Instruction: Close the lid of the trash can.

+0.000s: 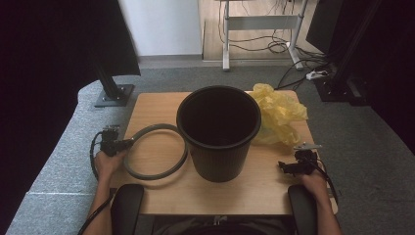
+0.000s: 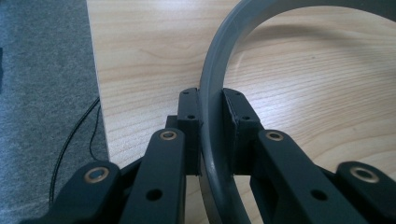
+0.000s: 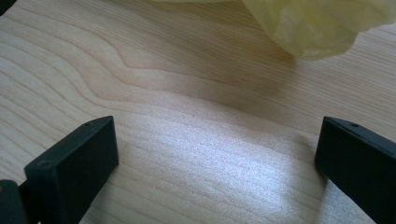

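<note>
the left gripper (image 1: 128,143) is pinching the grey ring (image 1: 155,151) beside the black bin (image 1: 218,132), while the right gripper (image 1: 283,166) is hovering spread wide.

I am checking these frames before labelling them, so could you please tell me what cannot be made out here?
- High view: the bin floor is lost in darkness.
- High view: the yellow bag is partly hidden behind the bin.
- Left gripper view: the grey ring, clamped by the left gripper, is cut off at top and bottom.
- Right gripper view: the bag is cut off at the top edge, beyond the open right gripper.

matt wood table (image 1: 156,105), black plastic bin (image 1: 218,134), crinkly yellow plastic bag (image 1: 279,117)
</note>
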Tool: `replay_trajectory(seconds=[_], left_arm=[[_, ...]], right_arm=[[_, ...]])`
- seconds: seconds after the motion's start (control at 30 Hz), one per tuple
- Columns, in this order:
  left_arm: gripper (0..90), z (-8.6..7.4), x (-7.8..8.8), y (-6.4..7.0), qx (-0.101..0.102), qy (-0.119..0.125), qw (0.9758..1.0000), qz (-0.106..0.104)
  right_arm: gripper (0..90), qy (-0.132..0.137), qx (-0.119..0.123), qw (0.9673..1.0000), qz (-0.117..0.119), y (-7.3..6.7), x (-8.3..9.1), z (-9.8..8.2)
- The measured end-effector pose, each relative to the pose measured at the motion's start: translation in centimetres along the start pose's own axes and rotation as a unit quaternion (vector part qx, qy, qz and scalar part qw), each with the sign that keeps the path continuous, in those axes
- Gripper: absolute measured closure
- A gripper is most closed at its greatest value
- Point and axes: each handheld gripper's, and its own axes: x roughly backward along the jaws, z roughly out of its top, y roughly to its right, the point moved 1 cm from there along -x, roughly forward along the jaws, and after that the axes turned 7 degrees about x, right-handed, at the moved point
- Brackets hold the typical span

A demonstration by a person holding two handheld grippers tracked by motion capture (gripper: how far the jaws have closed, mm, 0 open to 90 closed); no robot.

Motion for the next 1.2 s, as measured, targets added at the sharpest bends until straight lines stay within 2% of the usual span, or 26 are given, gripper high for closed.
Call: replay_trajectory(seconds=[0.13,0.87,1.2], left_arm=[[78.7,0.6,0.8,0.3,-0.005,-0.003,1.0,-0.002],[78.6,4.3,5.3,0.9,0.002,-0.004,0.9999,-0.013],[78.6,5.9,7.0,1.0,0.002,-0.007,0.9999,-0.012]], right_arm=[[0.0,0.0,0.0,1.0,0.0,0.0,0.0,0.0],[0.0,0.0,0.0,1.0,0.0,0.0,0.0,0.0],[0.0,0.0,0.0,1.0,0.0,0.0,0.0,0.0]])
